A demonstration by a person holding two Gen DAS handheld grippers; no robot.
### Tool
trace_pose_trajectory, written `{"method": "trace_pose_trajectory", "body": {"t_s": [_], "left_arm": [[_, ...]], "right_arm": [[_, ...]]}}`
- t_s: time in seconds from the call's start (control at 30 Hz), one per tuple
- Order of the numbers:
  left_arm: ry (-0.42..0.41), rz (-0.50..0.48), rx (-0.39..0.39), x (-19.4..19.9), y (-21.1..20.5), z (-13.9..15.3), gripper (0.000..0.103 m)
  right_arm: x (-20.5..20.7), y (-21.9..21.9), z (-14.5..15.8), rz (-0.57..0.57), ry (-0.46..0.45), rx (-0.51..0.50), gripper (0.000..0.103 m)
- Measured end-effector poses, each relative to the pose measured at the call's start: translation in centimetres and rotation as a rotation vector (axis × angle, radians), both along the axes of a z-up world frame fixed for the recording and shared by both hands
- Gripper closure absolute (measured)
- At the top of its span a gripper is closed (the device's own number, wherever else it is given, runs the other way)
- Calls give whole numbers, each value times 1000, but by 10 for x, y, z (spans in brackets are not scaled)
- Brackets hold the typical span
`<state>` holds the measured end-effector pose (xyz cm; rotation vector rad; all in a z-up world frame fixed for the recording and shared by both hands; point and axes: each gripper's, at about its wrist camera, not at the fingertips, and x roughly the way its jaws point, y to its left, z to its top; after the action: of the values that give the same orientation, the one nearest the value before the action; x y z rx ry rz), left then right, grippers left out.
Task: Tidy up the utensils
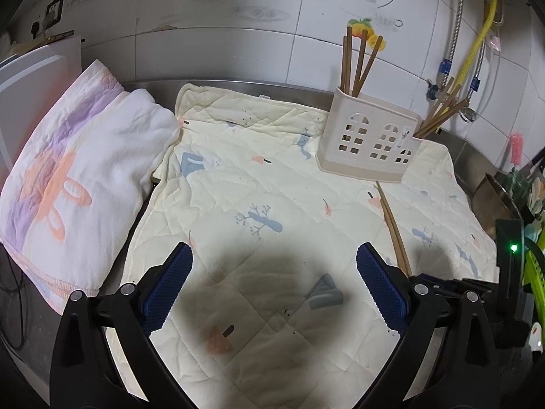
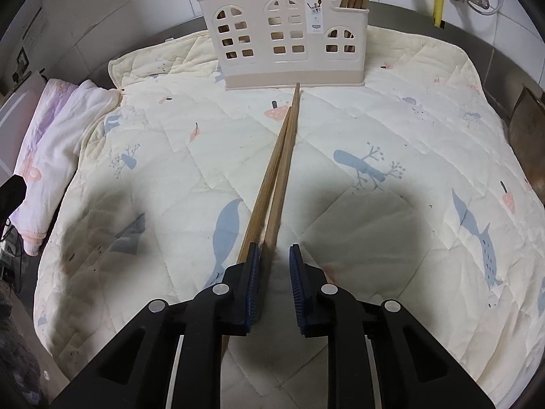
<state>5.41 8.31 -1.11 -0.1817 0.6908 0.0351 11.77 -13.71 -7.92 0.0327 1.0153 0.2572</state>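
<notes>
right gripper (image 2: 274, 255) around chopsticks (image 2: 277, 156) (seemingly loose)

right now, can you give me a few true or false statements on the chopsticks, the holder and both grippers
1. A pair of chopsticks lies on the quilt, tips toward the holder. True.
2. The left gripper grips the pair. False: its fingers are wide apart, with only quilt between them.
3. The holder is empty. False: chopsticks stand in its left and right ends.
4. The right gripper has the near ends of the pair between its fingers. True, though a gap still shows beside them.
5. The holder lies on its side. False: it stands upright on the quilt.
</notes>
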Motion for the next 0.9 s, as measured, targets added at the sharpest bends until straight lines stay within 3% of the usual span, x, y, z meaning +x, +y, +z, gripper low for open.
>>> {"method": "trace_pose_trajectory", "body": {"t_s": [0.17,0.4,0.67,0.9], "left_arm": [[3,-12,2,-1,-3,-1,7],[31,-37,-2,-3,-12,-10,7],[100,-159,-27,-7,-53,-33,9],[155,-290,-85,-10,-96,-52,28]], "right_arm": [[-3,12,-3,16,-31,-59,89],[-5,1,-1,-9,-53,-38,95],[-23,-23,31,-24,-159,-32,97],[-33,-45,71,-31,-259,-2,97]]}}
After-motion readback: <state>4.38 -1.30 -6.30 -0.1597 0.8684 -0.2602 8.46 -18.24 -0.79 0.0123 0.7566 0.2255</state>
